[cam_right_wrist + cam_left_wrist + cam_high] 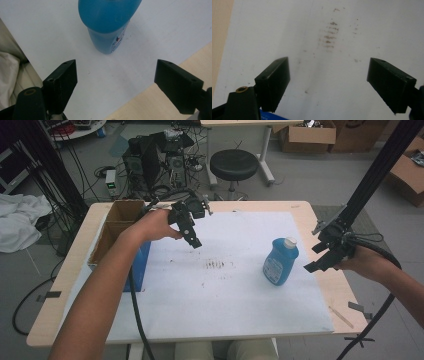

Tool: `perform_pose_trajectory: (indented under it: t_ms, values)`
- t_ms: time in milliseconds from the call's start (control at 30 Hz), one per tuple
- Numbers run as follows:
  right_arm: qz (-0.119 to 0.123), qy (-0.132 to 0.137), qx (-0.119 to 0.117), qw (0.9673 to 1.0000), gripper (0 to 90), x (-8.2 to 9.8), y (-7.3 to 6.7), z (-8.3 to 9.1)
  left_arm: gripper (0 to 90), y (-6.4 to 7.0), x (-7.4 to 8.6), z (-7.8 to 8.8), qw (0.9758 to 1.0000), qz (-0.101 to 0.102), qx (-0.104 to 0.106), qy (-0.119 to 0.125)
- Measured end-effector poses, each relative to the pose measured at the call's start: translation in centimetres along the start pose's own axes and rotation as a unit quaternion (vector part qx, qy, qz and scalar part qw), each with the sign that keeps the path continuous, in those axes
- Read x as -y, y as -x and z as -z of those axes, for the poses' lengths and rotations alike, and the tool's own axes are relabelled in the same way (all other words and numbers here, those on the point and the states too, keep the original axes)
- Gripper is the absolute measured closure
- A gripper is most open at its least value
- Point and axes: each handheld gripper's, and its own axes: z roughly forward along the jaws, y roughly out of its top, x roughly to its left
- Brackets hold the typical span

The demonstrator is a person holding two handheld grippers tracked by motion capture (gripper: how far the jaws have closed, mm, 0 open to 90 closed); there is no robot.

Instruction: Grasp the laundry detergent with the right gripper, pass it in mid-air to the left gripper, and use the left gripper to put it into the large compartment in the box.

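A blue bottle (280, 261) with a white cap stands upright on the white sheet (235, 285), right of centre. My right gripper (320, 257) hangs open just to its right, near the table's right edge. In the right gripper view the blue bottle (108, 20) stands ahead of the open jaws, apart from them. My left gripper (192, 237) hovers open over the sheet's far left part, near the cardboard box (116, 227). The left gripper view looks down on brown smudges (329, 37) on the white sheet (342, 82), with nothing between the jaws.
An open cardboard box with a blue side stands at the table's left edge. A black stool (234, 165), computer gear (155, 160) and cables lie beyond the far edge. A black frame post (375, 175) rises at the right. Tape strips (357, 307) mark the right edge.
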Motion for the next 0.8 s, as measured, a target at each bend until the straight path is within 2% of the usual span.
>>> perform_pose_trajectory:
  t_ms: [233,367,500,600,700,733,800]
  values:
    - [-0.038,0.01,0.003,0.9992,18.4,0.6,-0.5,-0.3,19.3,-0.1,0.1,-0.1,1.0,0.001,-0.001,0.0]
    - [-0.065,0.022,0.013,0.9976,18.3,1.0,-1.0,-0.6,19.3,-0.1,0.1,-0.1,1.0,0.001,-0.002,-0.002]
    - [-0.077,0.035,0.014,0.9963,18.5,1.2,-1.6,-1.0,19.3,-0.1,0.1,-0.2,1.0,0.002,-0.001,-0.003]
    - [-0.096,0.06,0.017,0.9934,19.0,1.5,-2.1,-1.3,19.3,-0.2,0.1,-0.2,1.0,0.001,-0.001,-0.003]
    - [-0.105,0.069,0.022,0.9918,18.9,1.7,-2.3,-1.3,19.3,-0.2,0.1,-0.2,1.0,0.002,-0.001,-0.004]
    - [-0.117,0.082,0.025,0.9894,18.9,1.9,-2.5,-1.4,19.3,-0.2,0.1,-0.2,1.0,0.002,-0.001,-0.003]
    - [-0.123,0.094,0.03,0.9875,18.6,2.0,-2.6,-1.4,19.3,-0.2,0.1,-0.2,1.0,0.003,-0.001,-0.003]
